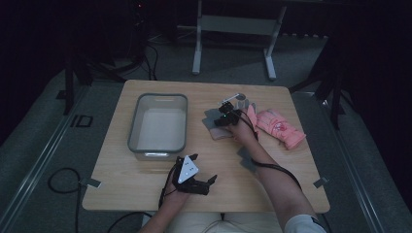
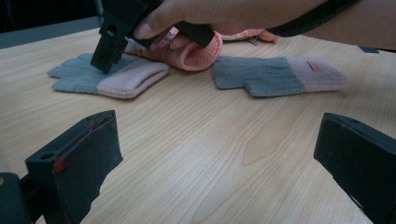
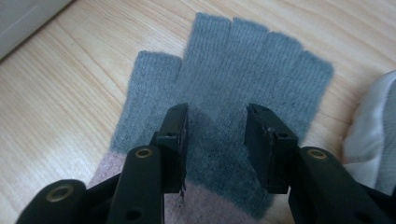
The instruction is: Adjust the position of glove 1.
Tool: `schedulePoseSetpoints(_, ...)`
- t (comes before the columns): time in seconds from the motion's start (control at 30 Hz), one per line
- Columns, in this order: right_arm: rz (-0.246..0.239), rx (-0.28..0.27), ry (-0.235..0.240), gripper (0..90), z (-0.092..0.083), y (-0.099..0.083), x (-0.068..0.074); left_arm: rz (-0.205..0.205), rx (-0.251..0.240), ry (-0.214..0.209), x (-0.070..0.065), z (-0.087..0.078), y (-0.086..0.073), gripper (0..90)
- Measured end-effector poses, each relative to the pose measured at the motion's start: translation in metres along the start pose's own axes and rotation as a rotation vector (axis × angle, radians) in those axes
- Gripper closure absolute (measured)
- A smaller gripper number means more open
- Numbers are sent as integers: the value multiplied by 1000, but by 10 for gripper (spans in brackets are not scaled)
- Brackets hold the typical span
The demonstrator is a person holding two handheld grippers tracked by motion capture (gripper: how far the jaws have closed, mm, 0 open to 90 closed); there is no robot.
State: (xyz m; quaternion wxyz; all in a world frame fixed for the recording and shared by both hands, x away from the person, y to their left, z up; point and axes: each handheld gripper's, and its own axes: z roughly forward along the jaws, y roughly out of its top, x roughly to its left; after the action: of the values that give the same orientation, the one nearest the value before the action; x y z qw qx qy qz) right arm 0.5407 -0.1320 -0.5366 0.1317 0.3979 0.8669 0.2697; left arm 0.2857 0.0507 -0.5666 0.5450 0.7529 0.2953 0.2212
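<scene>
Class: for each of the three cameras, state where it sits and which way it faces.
High view: above the table, looking down; both forearms show.
Left gripper view: low, facing across; right gripper on the grey glove.
Right gripper view: looks down its own open jaws at that glove.
Shared: grey glove.

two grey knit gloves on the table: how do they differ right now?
1. The far grey glove has the right tool down on it, jaws straddling its palm; the near grey glove lies untouched.
2. The far one lies beside the pink glove and the grey bin; the near one lies by the person's forearm.

Both are flat, fingerless, grey with pale pink cuffs.
</scene>
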Motion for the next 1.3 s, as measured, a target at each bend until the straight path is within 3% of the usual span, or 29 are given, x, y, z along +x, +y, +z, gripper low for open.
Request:
schedulePoseSetpoints(0.13,-6,23,-7,660,2,2,2,0,-2,1,0,0,0,0)
schedulePoseSetpoints(0.27,17,43,-22,750,2,4,3,2,2,6,0,0,0,0)
schedulePoseSetpoints(0.4,3,68,-43,794,3,8,8,-7,6,10,1,0,0,0)
schedulePoseSetpoints(0.53,72,53,-14,847,-1,8,8,-6,2,14,1,0,0,0)
schedulePoseSetpoints(0.67,136,-34,66,850,-23,2,10,-6,0,16,0,-1,0,0)
schedulePoseSetpoints(0.8,136,-135,75,850,-59,-2,24,-6,0,15,1,-1,0,0)
schedulePoseSetpoints(0.9,139,-212,69,850,-98,-11,42,-24,-2,5,3,-1,0,0)
schedulePoseSetpoints(0.97,126,-233,54,850,-117,-20,54,-51,-9,1,5,-1,-1,0)
schedulePoseSetpoints(1.03,125,-246,49,850,-125,-24,59,-53,-12,4,5,-2,-1,0)
schedulePoseSetpoints(1.1,119,-255,14,850,-141,-45,78,-44,-10,8,4,-2,-1,0)
schedulePoseSetpoints(1.3,143,-235,-30,850,-146,-86,99,-56,-15,5,5,-3,-1,0)
